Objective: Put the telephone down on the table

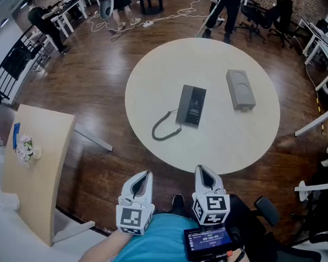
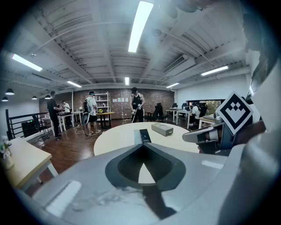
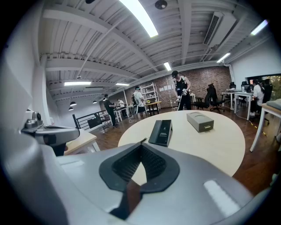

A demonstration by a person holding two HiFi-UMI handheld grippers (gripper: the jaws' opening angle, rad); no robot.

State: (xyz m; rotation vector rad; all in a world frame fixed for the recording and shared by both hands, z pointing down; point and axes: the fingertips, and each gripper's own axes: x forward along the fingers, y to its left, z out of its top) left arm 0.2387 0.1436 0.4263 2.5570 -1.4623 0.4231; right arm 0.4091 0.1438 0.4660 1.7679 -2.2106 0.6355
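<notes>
You're holding two grippers, the left gripper (image 1: 144, 177) and the right gripper (image 1: 202, 169). Ahead of them there's one round table (image 1: 219, 146), and on it one telephone (image 1: 191, 105) with one cord (image 1: 164, 130), plus one grey box (image 1: 240, 88). Out past the left gripper: one wooden desk (image 1: 37, 172).

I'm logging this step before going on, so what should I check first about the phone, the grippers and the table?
1. Telephone lies flat on the table: ok.
2. Cord rests on the tabletop: ok.
3. Left gripper empty, jaws together: ok.
4. Right gripper empty, jaws together: ok.
5. Both grippers short of the table, touching nothing: ok.
6. Grey box lies apart from the telephone: ok.
</notes>
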